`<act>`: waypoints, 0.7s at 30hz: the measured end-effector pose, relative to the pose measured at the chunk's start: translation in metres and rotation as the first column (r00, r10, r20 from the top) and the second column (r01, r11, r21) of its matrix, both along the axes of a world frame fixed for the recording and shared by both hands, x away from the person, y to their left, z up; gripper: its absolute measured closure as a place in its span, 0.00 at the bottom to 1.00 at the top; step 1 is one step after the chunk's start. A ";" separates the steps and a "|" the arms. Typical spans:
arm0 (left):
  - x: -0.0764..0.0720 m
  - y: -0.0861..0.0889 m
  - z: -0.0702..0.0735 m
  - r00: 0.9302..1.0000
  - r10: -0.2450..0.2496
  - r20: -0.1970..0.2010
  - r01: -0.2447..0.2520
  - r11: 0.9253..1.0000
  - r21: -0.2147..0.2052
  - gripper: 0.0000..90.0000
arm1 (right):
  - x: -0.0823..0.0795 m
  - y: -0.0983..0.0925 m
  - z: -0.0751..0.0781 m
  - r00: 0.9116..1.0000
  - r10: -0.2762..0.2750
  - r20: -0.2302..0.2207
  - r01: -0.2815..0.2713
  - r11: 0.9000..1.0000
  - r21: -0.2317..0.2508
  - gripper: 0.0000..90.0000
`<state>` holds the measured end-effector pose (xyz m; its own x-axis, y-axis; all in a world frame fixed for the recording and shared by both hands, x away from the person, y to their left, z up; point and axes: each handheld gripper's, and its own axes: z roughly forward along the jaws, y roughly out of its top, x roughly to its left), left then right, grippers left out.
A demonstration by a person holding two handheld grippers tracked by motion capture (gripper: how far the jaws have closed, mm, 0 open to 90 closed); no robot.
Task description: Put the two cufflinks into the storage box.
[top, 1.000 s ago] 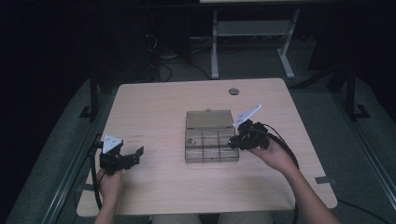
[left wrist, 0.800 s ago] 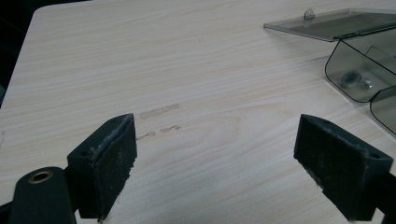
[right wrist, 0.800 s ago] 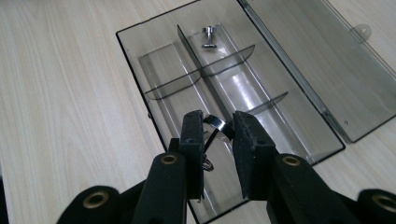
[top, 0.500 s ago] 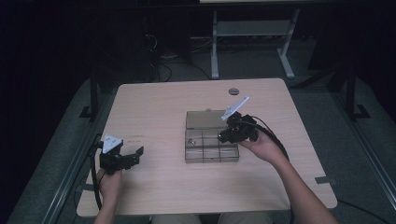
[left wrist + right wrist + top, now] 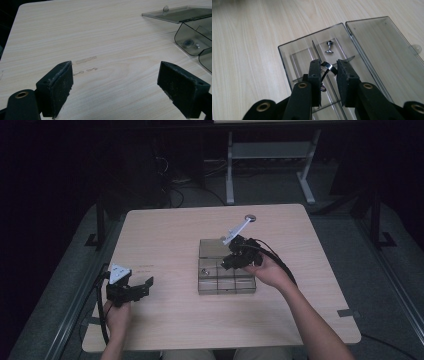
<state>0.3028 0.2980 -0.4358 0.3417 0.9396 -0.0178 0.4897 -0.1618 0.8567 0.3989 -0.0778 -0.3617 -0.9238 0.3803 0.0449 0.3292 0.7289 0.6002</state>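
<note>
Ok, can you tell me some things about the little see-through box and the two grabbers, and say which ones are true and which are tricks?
1. The right gripper is pinching a shiny metal ring. True.
2. The clear box has its lid shut. False: the lid lies open flat on the table beside it.
3. The left gripper holds a screw. False: its jaws are wide apart with nothing between them, over bare table.
4. A small metal stud sits in one compartment of the box. True.
5. The right gripper is above the box. True.
</note>
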 end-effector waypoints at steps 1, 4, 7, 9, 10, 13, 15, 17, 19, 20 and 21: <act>0.000 0.000 0.000 1.000 0.001 0.000 -0.001 1.000 0.000 0.14 | 0.001 0.003 0.001 1.000 0.003 -0.002 -0.003 1.000 -0.002 0.82; 0.000 0.000 0.000 1.000 -0.001 0.000 0.001 1.000 0.001 0.14 | 0.003 0.008 0.001 1.000 0.010 -0.002 -0.010 1.000 -0.003 0.82; 0.000 0.000 0.000 1.000 0.000 0.003 0.000 1.000 -0.003 0.14 | 0.006 0.012 0.002 1.000 0.015 -0.001 -0.015 1.000 -0.003 0.82; 0.000 0.000 0.000 1.000 0.000 0.002 0.000 1.000 -0.003 0.14 | 0.008 0.015 0.002 1.000 0.016 -0.005 -0.016 1.000 -0.008 0.82; 0.000 0.000 0.000 1.000 -0.001 -0.001 0.001 1.000 0.001 0.14 | 0.008 0.017 0.002 1.000 0.018 -0.004 -0.018 1.000 -0.010 0.82; 0.000 0.000 0.000 1.000 -0.004 -0.002 0.004 1.000 -0.004 0.14 | 0.010 0.022 0.002 1.000 0.023 -0.008 -0.023 1.000 -0.014 0.82; 0.000 -0.001 0.000 1.000 -0.004 0.000 0.004 1.000 -0.001 0.14 | 0.012 0.024 0.001 1.000 0.028 -0.008 -0.028 0.999 -0.015 0.82; 0.000 -0.001 0.000 1.000 -0.005 -0.001 0.005 1.000 0.000 0.14 | 0.013 0.027 0.000 1.000 0.028 -0.009 -0.028 0.999 -0.015 0.82; 0.000 -0.001 0.000 1.000 -0.006 -0.001 0.006 1.000 -0.002 0.14 | 0.015 0.029 -0.002 1.000 0.029 -0.011 -0.029 0.999 -0.016 0.82; 0.000 -0.001 0.000 1.000 -0.006 -0.001 0.006 1.000 -0.003 0.14 | 0.016 0.030 -0.004 0.999 0.029 -0.015 -0.029 0.999 -0.018 0.82; 0.000 -0.001 0.000 1.000 -0.005 -0.001 0.005 1.000 -0.003 0.14 | 0.017 0.031 -0.005 0.999 0.029 -0.018 -0.029 0.999 -0.020 0.82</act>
